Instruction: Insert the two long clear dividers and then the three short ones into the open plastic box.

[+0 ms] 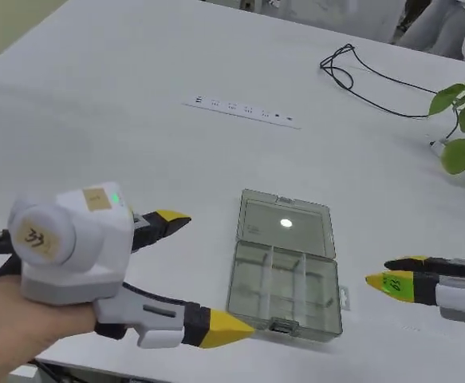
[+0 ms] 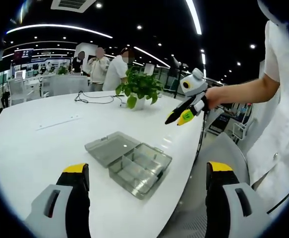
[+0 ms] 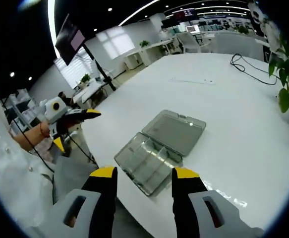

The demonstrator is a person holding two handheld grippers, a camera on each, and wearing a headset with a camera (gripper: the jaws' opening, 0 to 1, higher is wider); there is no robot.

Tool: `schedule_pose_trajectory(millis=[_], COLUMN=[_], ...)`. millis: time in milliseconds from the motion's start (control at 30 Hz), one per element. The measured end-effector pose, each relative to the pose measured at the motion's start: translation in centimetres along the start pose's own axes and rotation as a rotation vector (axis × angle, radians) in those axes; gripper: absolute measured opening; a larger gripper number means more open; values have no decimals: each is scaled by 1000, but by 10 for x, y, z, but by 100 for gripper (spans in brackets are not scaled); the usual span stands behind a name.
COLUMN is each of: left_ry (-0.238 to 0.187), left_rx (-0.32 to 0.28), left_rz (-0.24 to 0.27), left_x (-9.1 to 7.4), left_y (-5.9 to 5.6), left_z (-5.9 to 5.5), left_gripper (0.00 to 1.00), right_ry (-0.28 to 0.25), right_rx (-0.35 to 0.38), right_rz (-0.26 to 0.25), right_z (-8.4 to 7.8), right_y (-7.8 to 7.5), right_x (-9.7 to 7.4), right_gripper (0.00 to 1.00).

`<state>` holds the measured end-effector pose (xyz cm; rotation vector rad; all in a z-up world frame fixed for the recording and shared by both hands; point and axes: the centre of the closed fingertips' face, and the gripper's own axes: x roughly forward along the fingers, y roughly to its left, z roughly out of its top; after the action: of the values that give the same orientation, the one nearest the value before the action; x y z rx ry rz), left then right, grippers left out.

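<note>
So, nearest the camera in the head view, the left gripper (image 1: 202, 271) was held in a hand (image 1: 13, 327) at the lower left of the frame. Its yellow-tipped jaws were spread really wide, with nothing caught between them. Same story in the left gripper view, where the two jaws were seen far apart along the bottom edge. The right gripper (image 1: 382, 273) was seen at the lower right, cut off by the right edge. Its jaws were parted by a much narrower gap and nothing was pinched. A plain gap was seen between them in the right gripper view too.

The open plastic box (image 1: 284, 291) was found lying flat on the white table (image 1: 120, 96) at the lower centre of the head view, between the two grippers. It wasn't touched by either one. Its lid (image 1: 286, 219) was folded back flat toward the top of the frame. Clear dividers (image 1: 273, 279) were seen standing inside the base, which was split into small compartments, though an exact count couldn't be made out.

Further up, a white power strip (image 1: 240, 110) was laid across the upper middle. A black cable (image 1: 360, 76) was looped at the upper right, and a leafy green plant (image 1: 462, 120) was cut off by the right edge. Way at the back, a few people (image 2: 104, 67) were seen in the upper left of the left gripper view.
</note>
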<state>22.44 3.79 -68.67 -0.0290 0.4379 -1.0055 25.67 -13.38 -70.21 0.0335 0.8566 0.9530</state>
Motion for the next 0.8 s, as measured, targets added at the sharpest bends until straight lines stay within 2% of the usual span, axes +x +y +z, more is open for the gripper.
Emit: schedule_pose_trajectory(millis=[333, 467, 700, 733, 800], left_ry=[7, 8, 13, 14, 14], left_rx=[9, 8, 2, 1, -2], left_rz=[-20, -29, -38, -37, -37], left_x=[3, 5, 7, 7, 8], left_y=[-1, -2, -2, -1, 0], left_z=[-2, -4, -8, -9, -10], left_gripper=[100, 100, 100, 100, 100], right_ry=[134, 214, 316, 334, 377], right_rx=[-249, -368, -536, -543, -604], right_rz=[17, 23, 38, 39, 43], right_z=[-22, -33, -47, -51, -57], right_y=[-22, -35, -56, -58, -66], right_x=[1, 3, 14, 15, 19], right_gripper=[52, 52, 52, 52, 51])
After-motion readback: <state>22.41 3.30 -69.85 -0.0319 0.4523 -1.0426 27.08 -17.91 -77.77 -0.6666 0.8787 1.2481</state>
